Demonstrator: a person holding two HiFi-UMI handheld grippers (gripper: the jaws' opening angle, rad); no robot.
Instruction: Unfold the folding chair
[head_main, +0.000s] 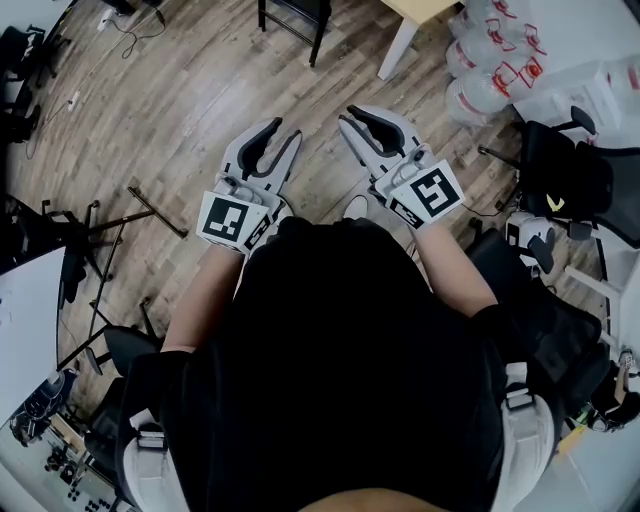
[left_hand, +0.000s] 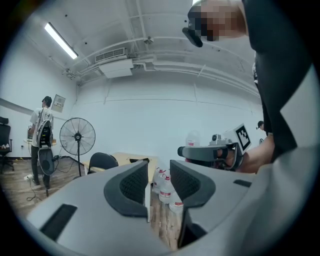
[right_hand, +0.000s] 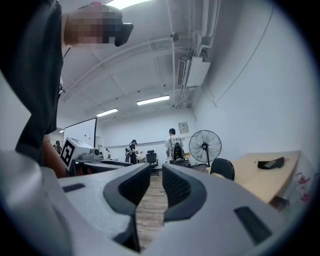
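Note:
I hold both grippers level in front of my body, above a wooden floor. My left gripper (head_main: 283, 132) (left_hand: 159, 172) is open, with a clear gap between its dark pads and nothing in it. The right gripper (head_main: 362, 122) (right_hand: 156, 175) stands beside it, its jaws close together with only a thin slit, and holds nothing. The dark legs of a chair (head_main: 295, 15) show at the top edge of the head view, well beyond both grippers. A black chair back (left_hand: 102, 161) (right_hand: 222, 167) stands by a tan table (left_hand: 135, 160). Whether it folds I cannot tell.
Large water bottles (head_main: 490, 70) are stacked at the upper right by a table leg (head_main: 400, 45). A black office chair (head_main: 570, 170) stands to my right and black stand legs (head_main: 110, 230) lie to my left. A floor fan (left_hand: 77, 137) and a person (left_hand: 42, 135) are farther off.

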